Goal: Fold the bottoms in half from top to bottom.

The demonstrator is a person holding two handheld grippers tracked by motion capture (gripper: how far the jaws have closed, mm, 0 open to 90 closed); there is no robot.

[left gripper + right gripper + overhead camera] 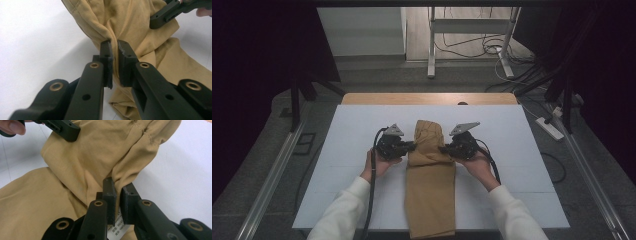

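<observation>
The near hem end of the tan trousers (430,200) lies closest to the camera in the high view, hanging at the counter's (352,130) front edge between the person's two white sleeves. The left gripper (412,146) has its jaws clamped on a pinch of the cloth at the garment's left edge; in the left gripper view a gathered fold runs down between the two black pads. The right gripper (443,148) is likewise clamped on the opposite edge, with a white care label (117,226) showing below the pinched fold. The two grips face each other across the narrow width, about level, so neither hand is nearer. The trousers' long axis runs straight away from the person, from the near edge toward the far side. The far part is doubled back in a bunched flap over the lower legs. I judge the coming fold turns on both hands travelling together along that axis.
</observation>
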